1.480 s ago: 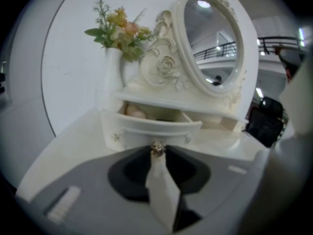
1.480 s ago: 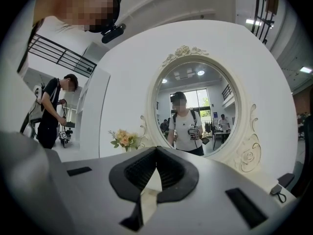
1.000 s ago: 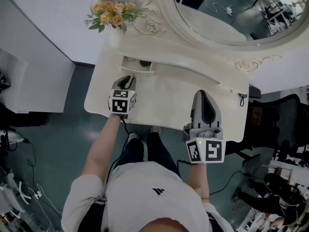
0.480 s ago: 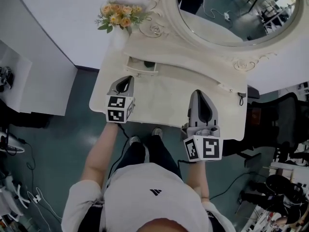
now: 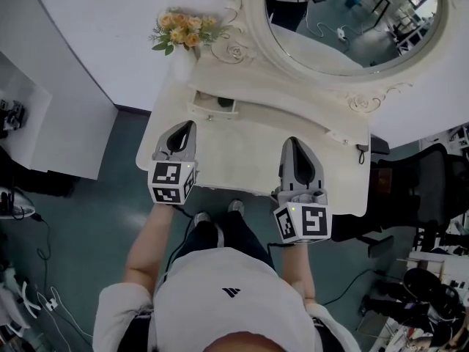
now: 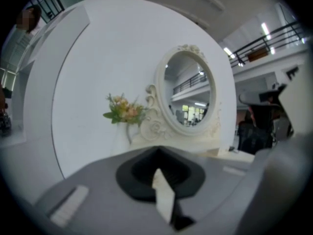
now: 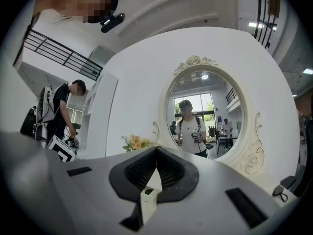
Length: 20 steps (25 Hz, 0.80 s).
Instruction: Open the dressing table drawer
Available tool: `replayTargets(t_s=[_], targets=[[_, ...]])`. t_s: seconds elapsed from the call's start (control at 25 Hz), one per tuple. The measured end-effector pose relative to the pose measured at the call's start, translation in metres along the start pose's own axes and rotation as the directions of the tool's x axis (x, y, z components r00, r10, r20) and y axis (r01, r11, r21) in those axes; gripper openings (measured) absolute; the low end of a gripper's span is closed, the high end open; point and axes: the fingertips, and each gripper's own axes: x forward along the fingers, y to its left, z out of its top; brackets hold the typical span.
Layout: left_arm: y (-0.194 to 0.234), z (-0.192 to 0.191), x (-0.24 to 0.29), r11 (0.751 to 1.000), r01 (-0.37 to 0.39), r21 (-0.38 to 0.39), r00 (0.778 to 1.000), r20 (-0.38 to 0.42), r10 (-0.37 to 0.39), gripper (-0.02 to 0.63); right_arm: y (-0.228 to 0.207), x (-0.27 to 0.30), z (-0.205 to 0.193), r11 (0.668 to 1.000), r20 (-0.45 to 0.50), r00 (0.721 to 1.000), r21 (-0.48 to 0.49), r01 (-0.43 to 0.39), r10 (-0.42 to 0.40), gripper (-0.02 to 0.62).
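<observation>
At the far left of the dressing table (image 5: 242, 149) a bunch of orange and yellow flowers (image 5: 181, 28) stands in a white vase (image 5: 183, 63) against the wall. Just right of the vase, in the raised back ledge, the small drawer (image 5: 209, 113) is pulled out toward the person, with a dark object lying inside that is too small to identify. The left gripper (image 5: 187, 128) is over the front left part of the table top, pointing at the drawer but apart from it. Its own view shows the jaws pressed together with nothing between them, and beyond them the flowers (image 6: 124, 110) and the oval mirror (image 6: 188, 94). Further right, the right gripper (image 5: 291, 142) is over the front of the table, aimed toward the mirror (image 5: 344, 20) – its jaws also meet at the tip and hold nothing. In the right gripper view the mirror (image 7: 205, 111) reflects a person in a white shirt, and another person (image 7: 58, 109) with a backpack stands off to the left. A black chair (image 5: 432, 171) sits beyond the table's right end.
</observation>
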Motion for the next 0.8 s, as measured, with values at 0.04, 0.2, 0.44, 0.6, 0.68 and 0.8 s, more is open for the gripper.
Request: replayTargets(t_s=[0.04,0.2,0.44,0.6,0.68,0.8], targets=[[-0.001,0.005,-0.004,1.0,-0.003,0.003,1.0,0.012,0.003,0.008,0.0,0.0,0.001,1.0,0.002,1.0,0.0,-0.003,0.003,0.002],[-0.002,0.025,-0.021,1.0,-0.017,0.015,0.998,0.061,0.016,0.008,0.002,0.002,0.004,1.0,0.011,1.0,-0.001,-0.016,0.016,0.002],[-0.005,0.051,-0.039,0.999,-0.025,0.029,0.992,0.121,0.021,0.008,0.006,0.004,0.011,1.0,0.026,0.999,-0.004,-0.031,0.031,0.002],[-0.007,0.066,-0.048,0.998,-0.031,0.048,0.988,0.156,0.024,0.009,0.008,0.005,0.015,0.999,0.036,0.999,-0.004,-0.033,0.033,0.002],[-0.009,0.072,-0.053,0.998,-0.034,0.049,0.985,0.172,0.025,0.009,0.008,0.004,0.017,0.999,0.039,0.999,-0.003,-0.033,0.033,0.002],[-0.01,0.08,-0.059,0.998,-0.039,0.056,0.981,0.193,0.027,0.009,0.007,0.003,0.018,1.0,0.045,0.999,-0.004,-0.03,0.03,0.002]])
